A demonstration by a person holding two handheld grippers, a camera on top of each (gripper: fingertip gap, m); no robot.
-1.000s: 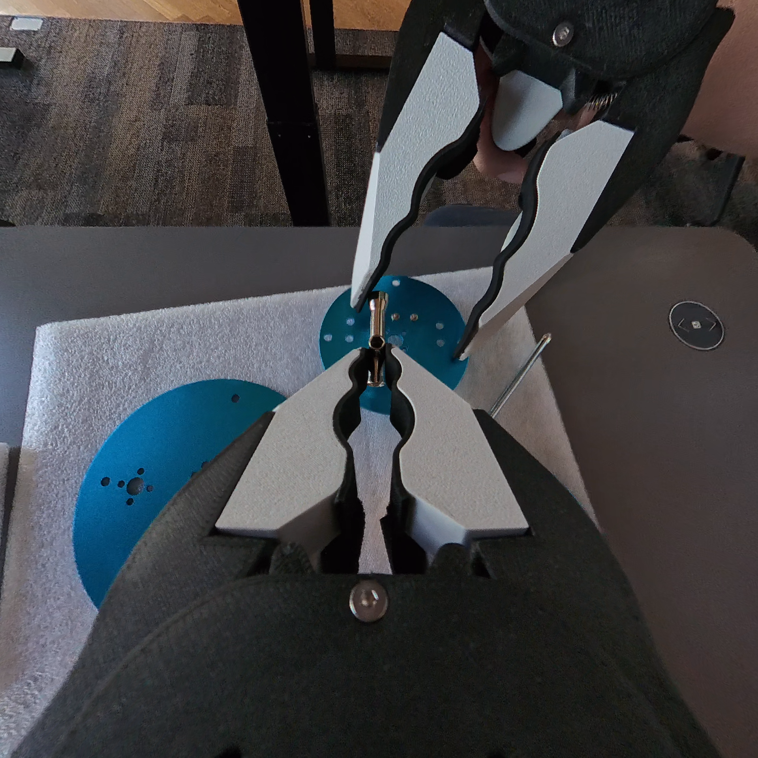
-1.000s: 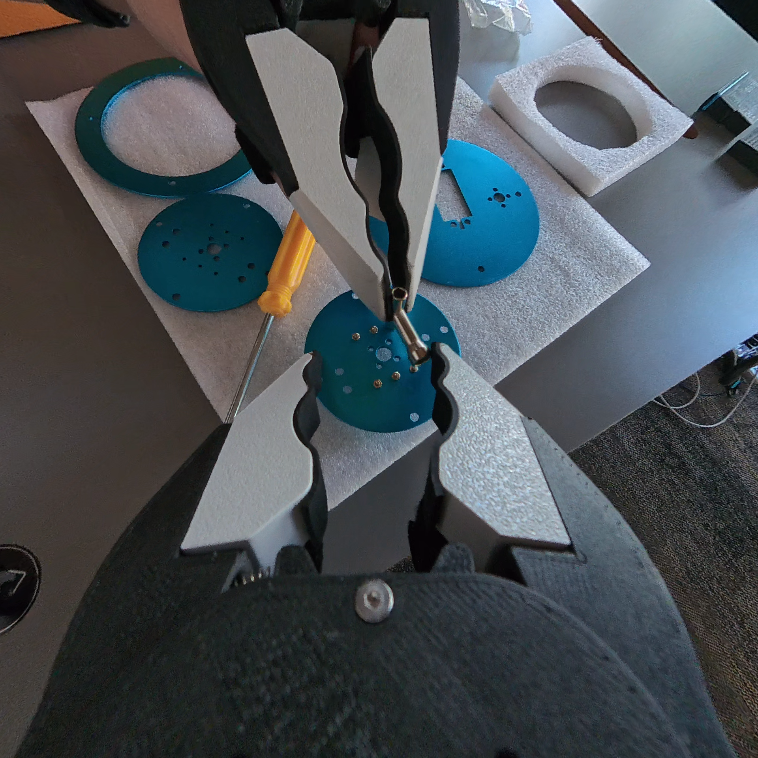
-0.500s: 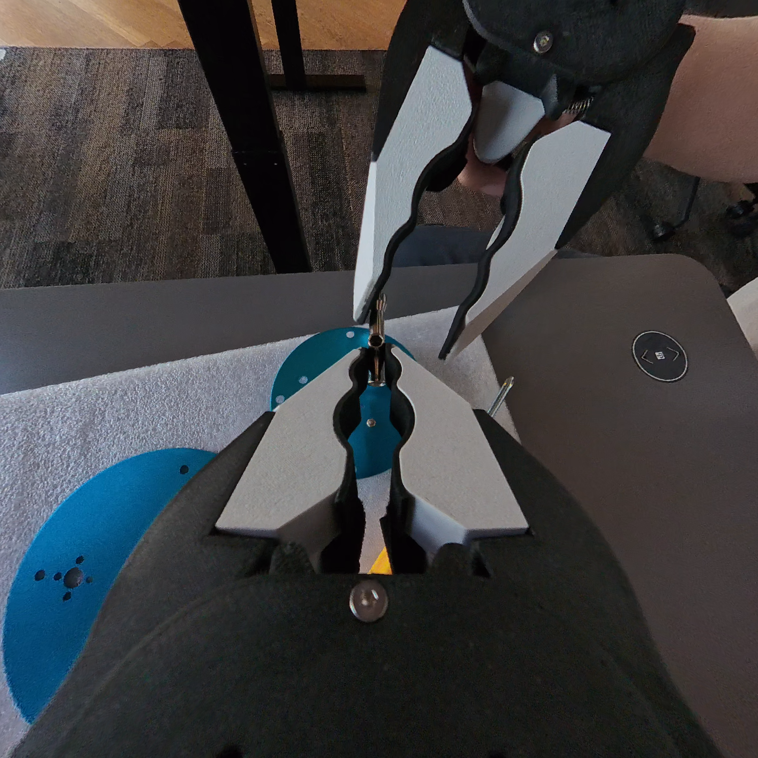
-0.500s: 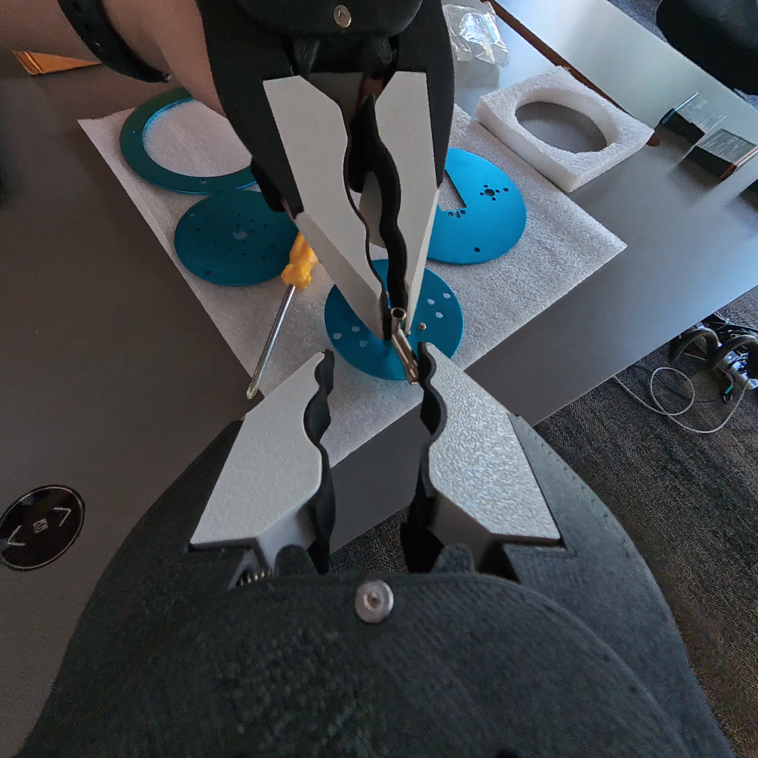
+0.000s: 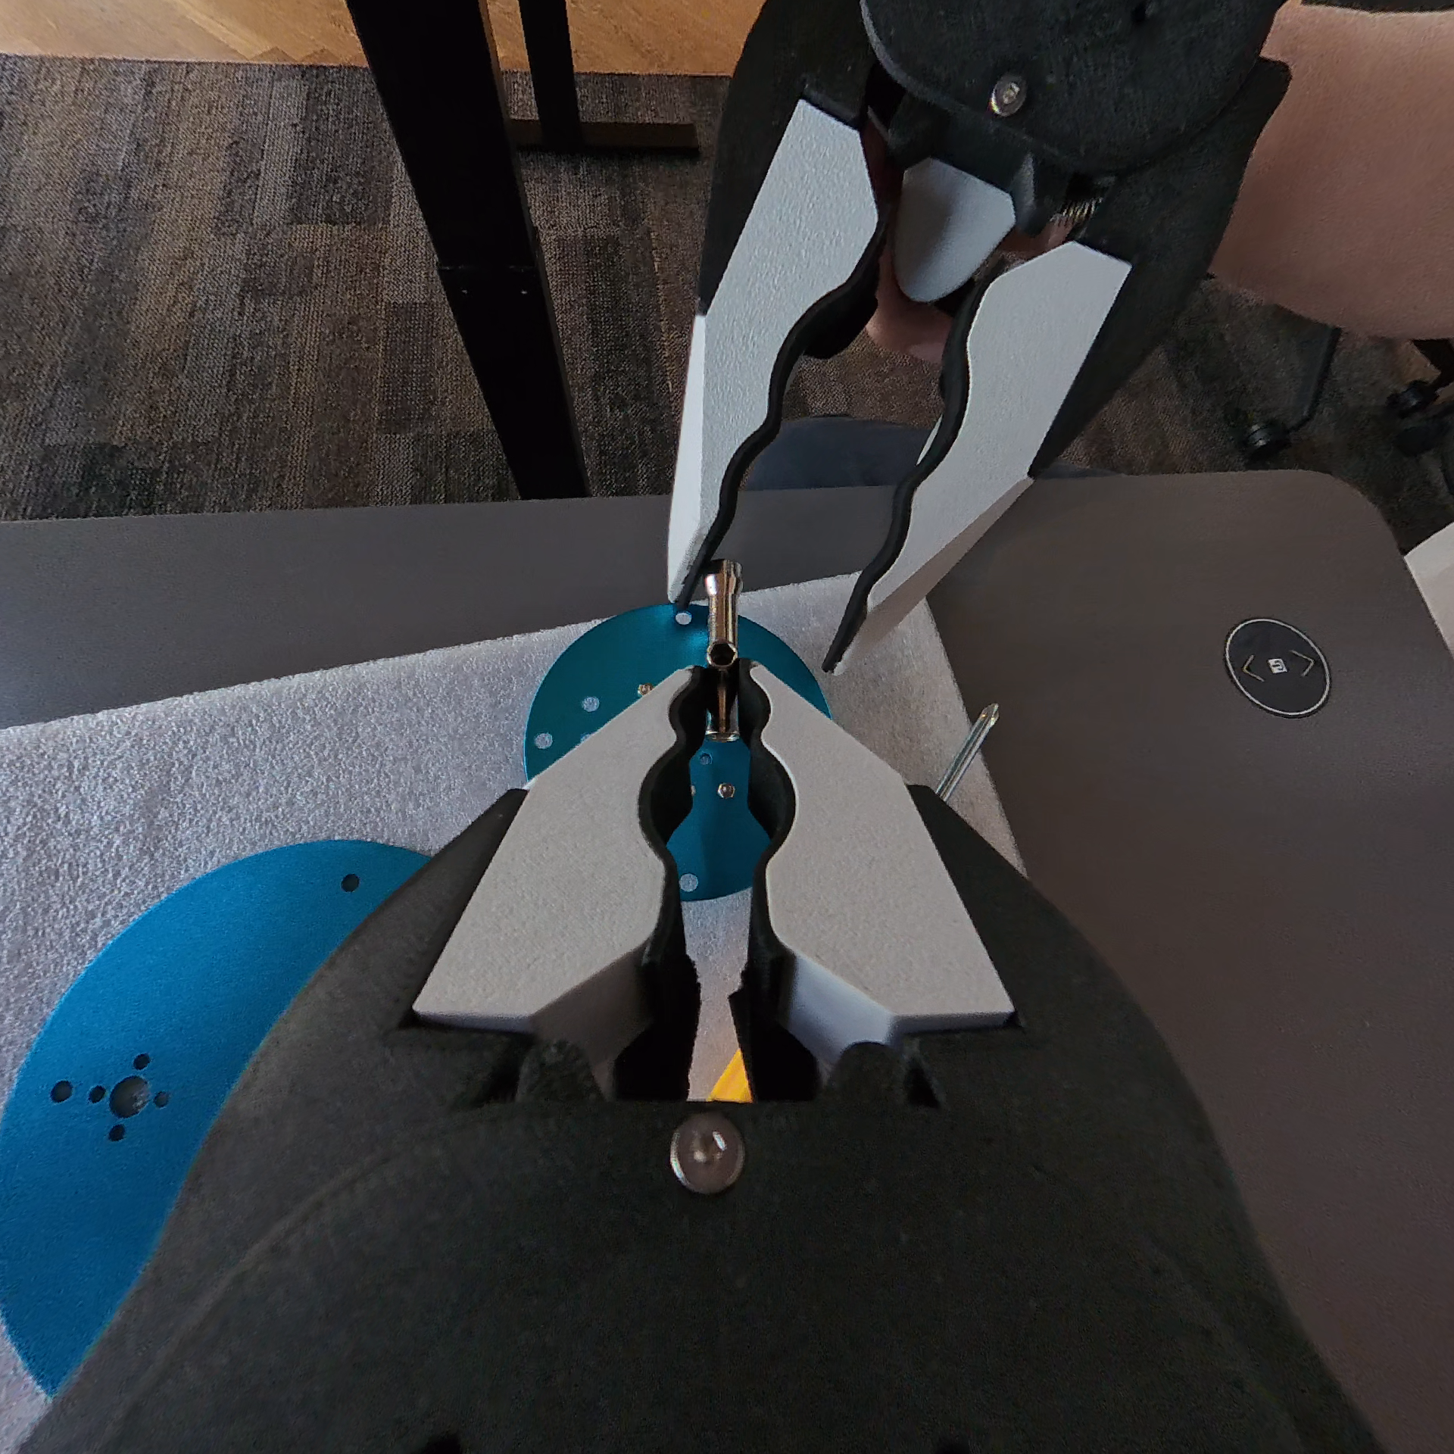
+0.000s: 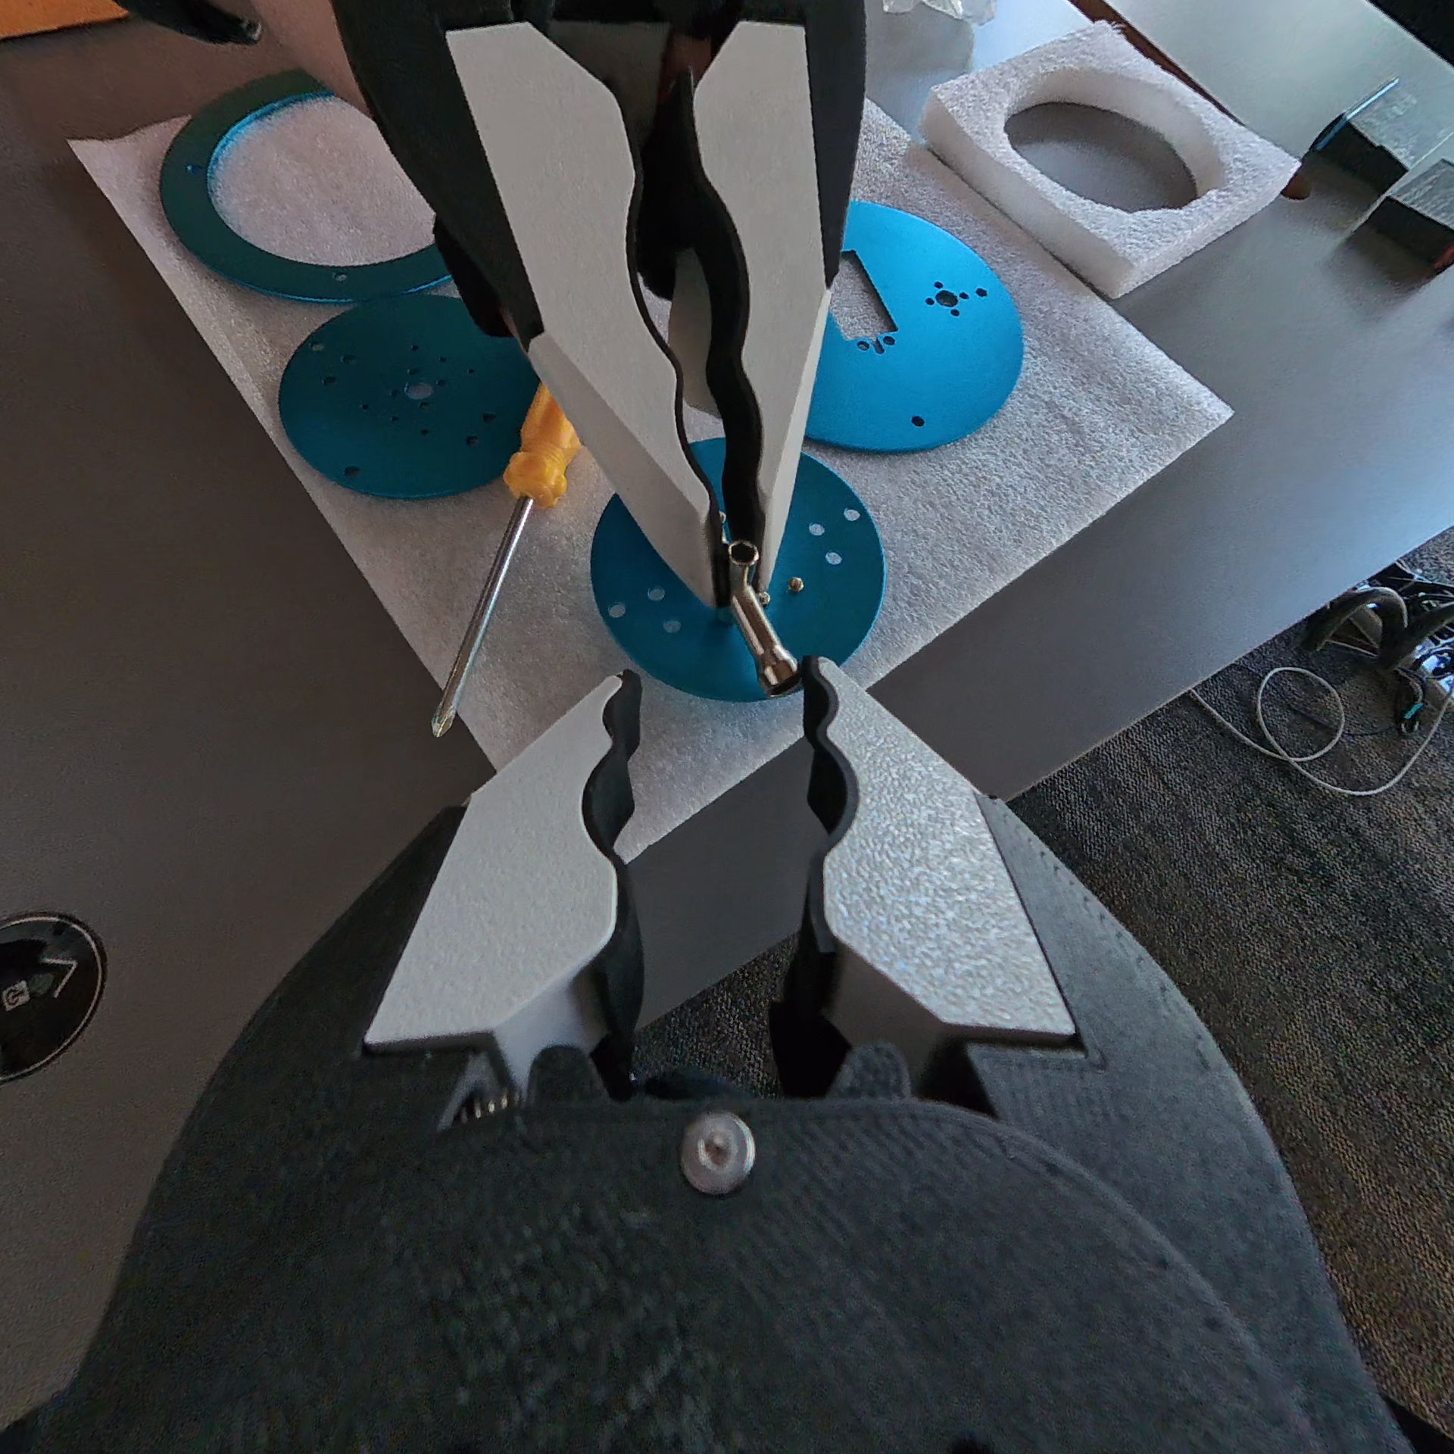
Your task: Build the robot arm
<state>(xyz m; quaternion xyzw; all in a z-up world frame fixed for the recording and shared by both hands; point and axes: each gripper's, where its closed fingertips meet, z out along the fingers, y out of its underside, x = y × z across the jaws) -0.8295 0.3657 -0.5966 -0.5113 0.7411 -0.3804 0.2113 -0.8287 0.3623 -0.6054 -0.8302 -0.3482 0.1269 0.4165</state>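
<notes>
My left gripper (image 5: 720,678) is shut on a small silver socket tool (image 5: 722,618) and holds it above a small blue disc (image 5: 598,692) with holes and small studs. In the right wrist view the left gripper (image 6: 739,562) comes down from the top, and the tool (image 6: 759,637) sticks out towards me over the disc (image 6: 834,606). My right gripper (image 6: 720,677) is open and empty. One of its fingertips (image 6: 814,677) is right at the tool's free end. In the left wrist view the right gripper (image 5: 759,629) hangs open beyond the tool.
A white foam sheet (image 6: 1023,488) on the dark table holds a yellow-handled screwdriver (image 6: 543,452), a holed blue disc (image 6: 401,401), a blue ring (image 6: 315,283) and a larger blue disc with a cutout (image 6: 928,354). A white foam block (image 6: 1117,244) lies behind. The table edge is close by. Only a small space, under 4 cm, lies between the two pairs of fingers. From either gripper's tips it is about 20 centimetres to the white foam block (image 6: 1117,244).
The left gripper, still shut on the tool, has moved towards the table edge, so the small disc now lies under it. The right gripper stays open at the tool's end.
</notes>
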